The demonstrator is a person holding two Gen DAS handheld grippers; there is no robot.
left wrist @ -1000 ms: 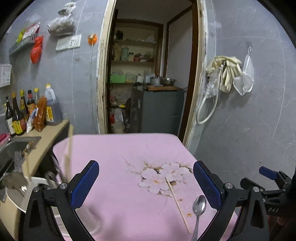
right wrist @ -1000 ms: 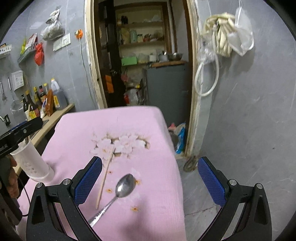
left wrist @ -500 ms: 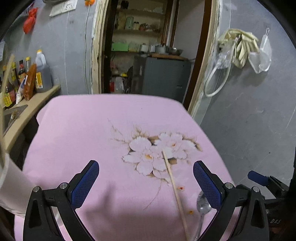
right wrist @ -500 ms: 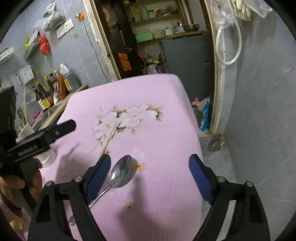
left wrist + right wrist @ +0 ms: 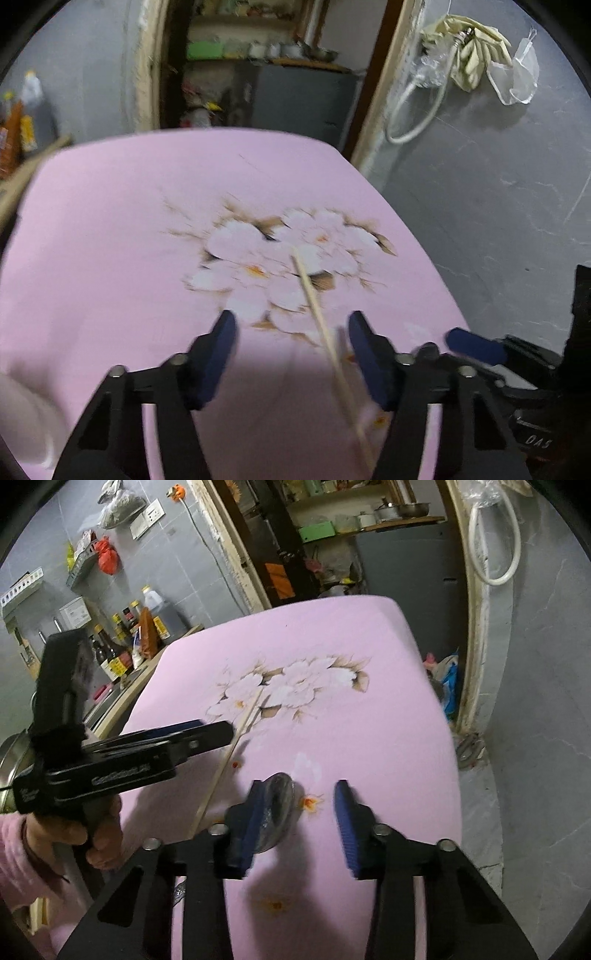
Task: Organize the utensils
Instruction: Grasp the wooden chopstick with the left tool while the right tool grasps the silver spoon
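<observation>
A wooden chopstick lies on the pink flowered tablecloth. My left gripper hangs low over it with its jaws closing. The stick runs between the jaws, near the right pad, and neither pad touches it. A metal spoon lies bowl-up to the right of the chopstick. My right gripper is closing around the bowl, which sits against the left pad and apart from the right one. Most of the handle is hidden under the gripper. The left gripper shows from the side, held by a hand.
A blurred white cup stands at the table's near left. Left of the table is a counter with sauce bottles. The cloth's right edge drops to a grey floor. An open doorway lies behind.
Both grippers have sunk toward the table and tipped downward. Their jaws have narrowed from wide open, the left around the chopstick, the right around the spoon's bowl.
</observation>
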